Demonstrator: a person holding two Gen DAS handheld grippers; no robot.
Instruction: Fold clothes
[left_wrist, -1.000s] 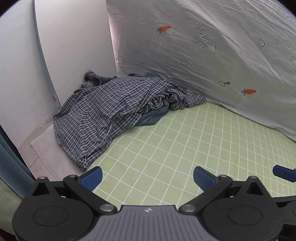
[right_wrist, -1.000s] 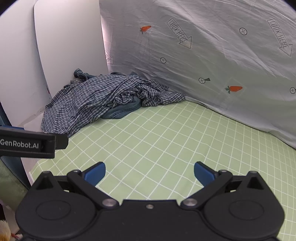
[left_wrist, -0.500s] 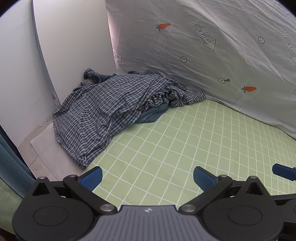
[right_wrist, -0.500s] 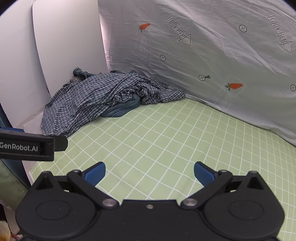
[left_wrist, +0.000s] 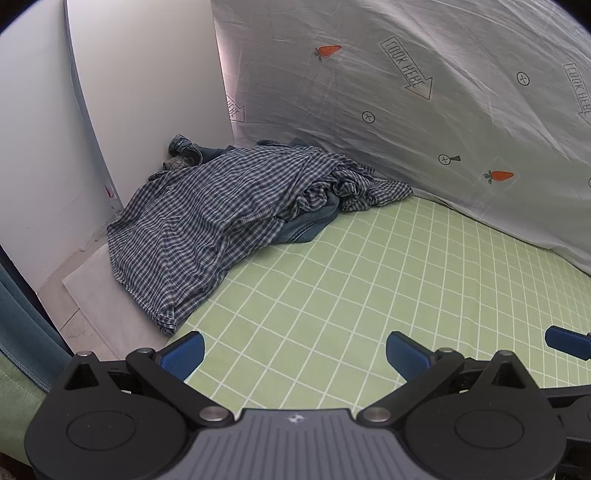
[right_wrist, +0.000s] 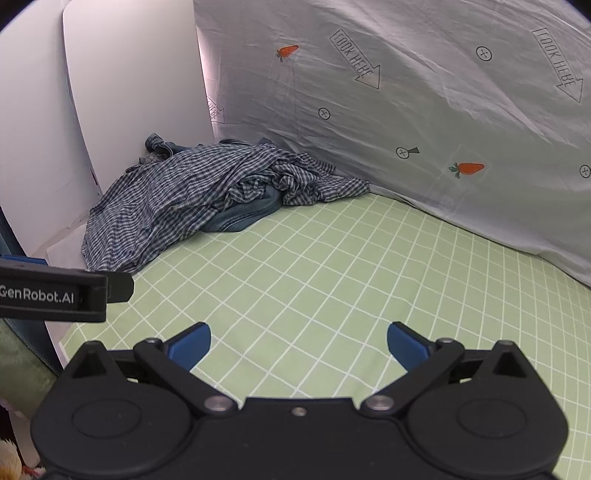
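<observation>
Right tool (right_wrist: 297, 341) spread wide over green grid sheet (right_wrist: 332, 266) — plaid shirt (right_wrist: 177, 206) heaped far corner, untouched

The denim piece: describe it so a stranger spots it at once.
Start at the green grid mat, then go to its far left corner, where clothes are heaped. The denim pokes out from under the plaid shirt: plain blue, no checks.

Both my wrist cams sit low, facing forward over the green sheet (left_wrist: 369, 280) toward the far-corner clothes pile (right_wrist: 207, 195); right cam maybe slightly farther back.
</observation>
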